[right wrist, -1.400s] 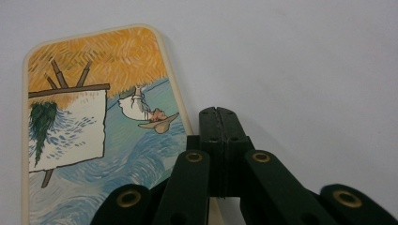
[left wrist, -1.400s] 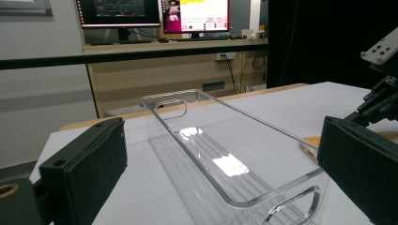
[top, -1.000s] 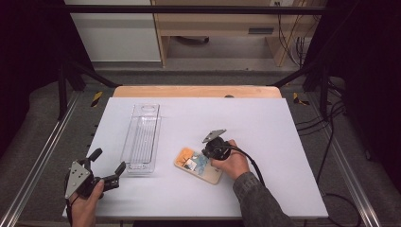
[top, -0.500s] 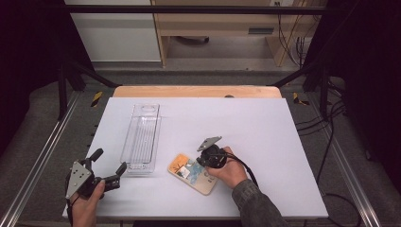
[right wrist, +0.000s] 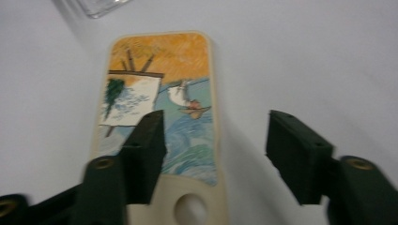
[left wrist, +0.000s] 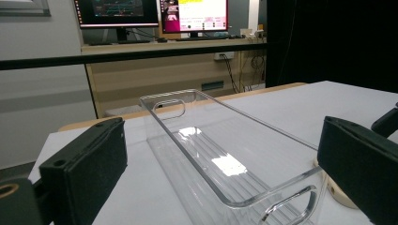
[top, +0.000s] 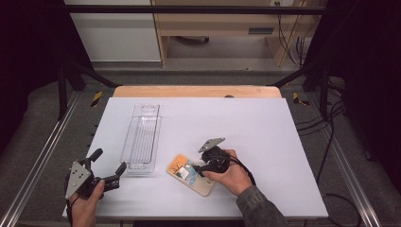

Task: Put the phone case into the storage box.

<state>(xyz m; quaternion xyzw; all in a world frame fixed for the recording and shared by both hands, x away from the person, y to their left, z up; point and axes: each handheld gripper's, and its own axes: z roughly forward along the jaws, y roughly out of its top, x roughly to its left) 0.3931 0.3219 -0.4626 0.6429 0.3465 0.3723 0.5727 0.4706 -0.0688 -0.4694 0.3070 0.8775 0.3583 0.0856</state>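
A flat board with a painted picture [top: 190,174] lies on the white tabletop [top: 265,137]. The right gripper [top: 202,169] is right over it, held in the person's right hand [top: 231,177]. Its jaws have just been opening and now stand apart. In the right gripper view the board [right wrist: 159,117] lies flat under the jaws. One jaw hangs over the picture, near the board's middle. The other jaw is off to the side of the board, over bare tabletop. The board's edge runs between the two jaws, so nothing is squeezed. The end of the board with the round hole [right wrist: 190,210] is closest to the gripper, and the orange end points away from it.

The left gripper [top: 108,166] sits near the front corner of the tabletop, in the left hand [top: 87,203]. Its jaws are wide apart and hold nothing. A long clear tray [top: 141,137] lies just ahead of them. In the left gripper view the tray [left wrist: 225,159] stretches away between the two jaws, with its near end closest to them. The board lies just beside the tray's near end.
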